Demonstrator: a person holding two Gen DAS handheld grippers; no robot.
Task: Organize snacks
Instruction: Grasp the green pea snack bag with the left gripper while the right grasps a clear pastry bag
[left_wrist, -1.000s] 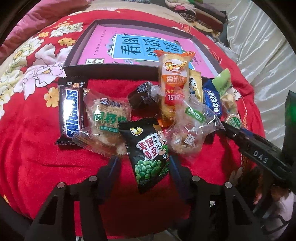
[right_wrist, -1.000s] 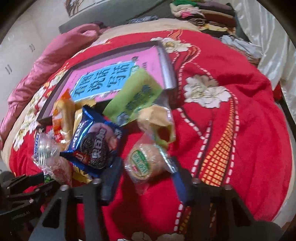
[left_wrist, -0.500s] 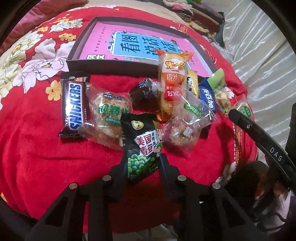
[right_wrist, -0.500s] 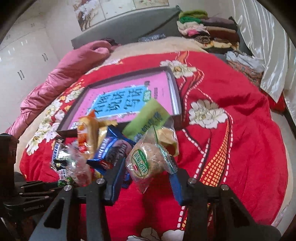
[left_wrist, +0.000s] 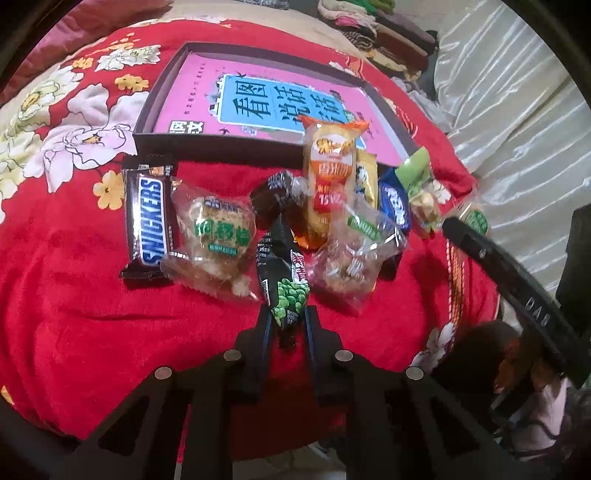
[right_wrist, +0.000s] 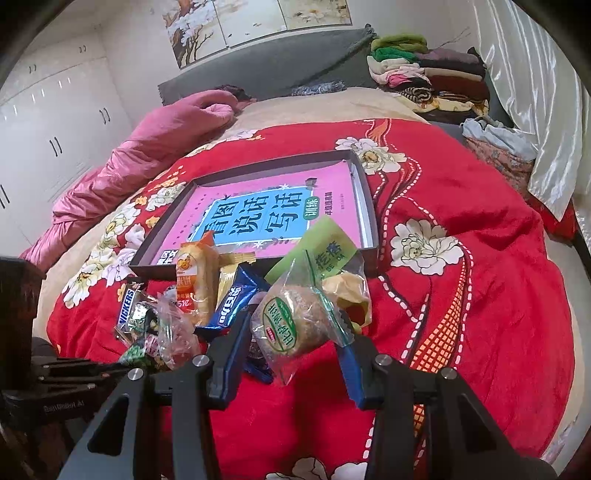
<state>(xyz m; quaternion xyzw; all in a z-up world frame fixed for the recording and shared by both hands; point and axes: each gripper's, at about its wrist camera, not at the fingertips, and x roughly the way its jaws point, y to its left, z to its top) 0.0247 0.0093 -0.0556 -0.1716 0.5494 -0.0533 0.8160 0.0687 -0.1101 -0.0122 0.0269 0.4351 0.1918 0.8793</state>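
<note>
Here my left gripper (left_wrist: 287, 320) is clamped on the pea packet (left_wrist: 284, 284), its lower end pinched between my pads. A Snickers bar (left_wrist: 149, 221), a clear-wrapped cake (left_wrist: 218, 236) and a candy bag (left_wrist: 354, 258) crowd it on the red blanket (left_wrist: 74, 314). My right gripper (right_wrist: 293, 332) grips a round pastry (right_wrist: 291, 325), raised before the tray (right_wrist: 364, 199).

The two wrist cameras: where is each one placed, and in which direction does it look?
Left wrist: on the left gripper, looking down at the pea packet it pinches; own fingers show.
Right wrist: on the right gripper, facing the headboard, holding a round cake packet.
Shared: red blanket, tray, snack pile; each sees the other gripper.
</note>
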